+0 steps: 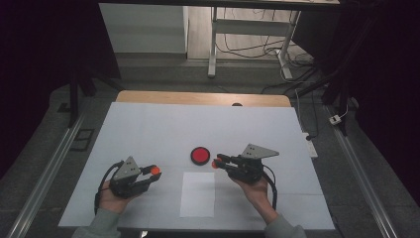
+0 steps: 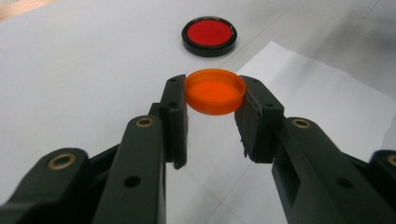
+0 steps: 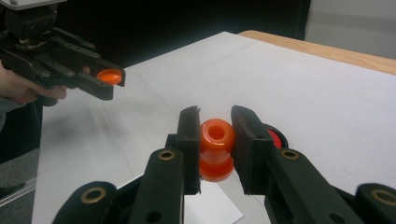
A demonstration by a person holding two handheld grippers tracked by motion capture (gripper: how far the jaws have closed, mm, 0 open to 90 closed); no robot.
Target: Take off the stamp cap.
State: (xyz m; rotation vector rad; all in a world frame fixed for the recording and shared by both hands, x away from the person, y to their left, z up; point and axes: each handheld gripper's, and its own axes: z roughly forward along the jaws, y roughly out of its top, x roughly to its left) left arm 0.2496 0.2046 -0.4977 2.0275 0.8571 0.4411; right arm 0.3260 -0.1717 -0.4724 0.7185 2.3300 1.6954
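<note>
High view looks down on a white worktop point(image 1: 148, 129) where the left gripper point(image 1: 154, 171) has its jaws clenched on an orange cap point(image 2: 215, 91), held flat near the worktop's near-left part. The right gripper point(image 1: 216, 161) has its jaws clenched on an orange spool point(image 3: 216, 148), just beside a red disc point(image 1: 200, 155) at mid-worktop. A white paper sheet point(image 1: 197, 194) lies between the hands, toward the near edge.

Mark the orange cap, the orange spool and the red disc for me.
orange cap point(image 2: 215, 93): left gripper view, its flat top face.
orange spool point(image 3: 217, 133): right gripper view, upper flange by the hole.
red disc point(image 1: 200, 155): high view, centre of the red face.
</note>
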